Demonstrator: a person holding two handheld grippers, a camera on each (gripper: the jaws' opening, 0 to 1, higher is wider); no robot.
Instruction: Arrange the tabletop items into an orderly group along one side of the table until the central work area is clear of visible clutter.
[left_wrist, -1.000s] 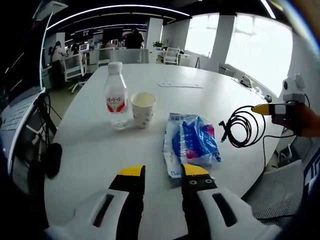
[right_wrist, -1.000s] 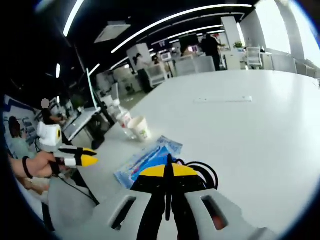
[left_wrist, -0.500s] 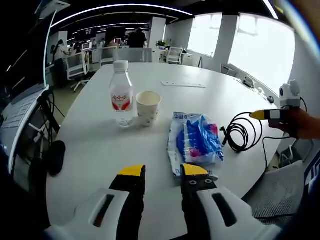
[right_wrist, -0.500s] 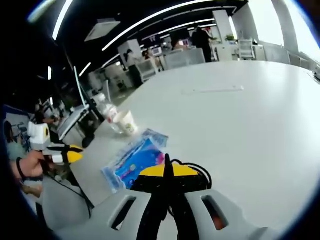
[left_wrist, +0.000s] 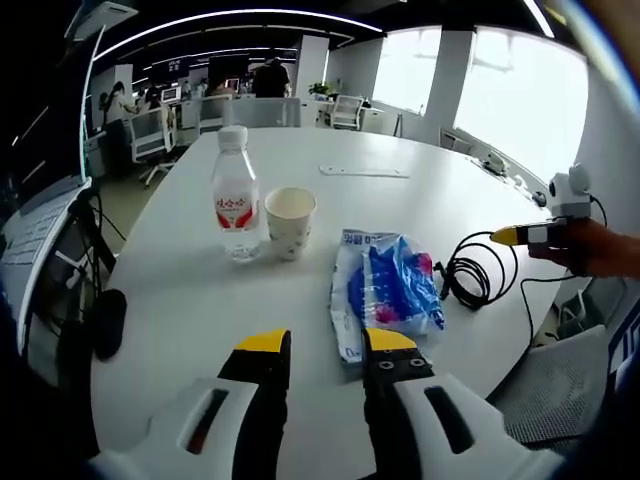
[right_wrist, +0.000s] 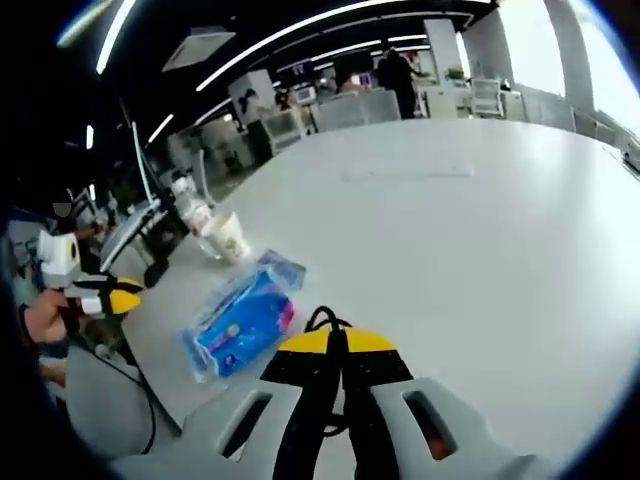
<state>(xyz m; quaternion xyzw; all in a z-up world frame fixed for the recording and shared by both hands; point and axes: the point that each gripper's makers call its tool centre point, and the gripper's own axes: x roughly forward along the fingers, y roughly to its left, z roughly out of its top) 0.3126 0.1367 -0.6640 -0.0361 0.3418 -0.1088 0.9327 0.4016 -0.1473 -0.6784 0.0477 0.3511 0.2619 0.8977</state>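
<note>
On the white round table stand a clear water bottle with a red label and a paper cup next to it. A blue plastic packet lies in front of my left gripper, which is open with nothing between its fingers. A coiled black cable lies right of the packet, one end rising to my right gripper. In the right gripper view, the right gripper is shut on the cable. The packet, cup, bottle and left gripper lie to its left.
A thin white strip lies flat on the far part of the table. A black oval object hangs off the left edge beside dark cables. The table's rim runs close on the right. Office chairs and people fill the background.
The right gripper has stayed shut on the cable and shifted a little; the coil now looks tighter and nearer the packet. The left gripper remains open; bottle, cup and packet have not moved.
</note>
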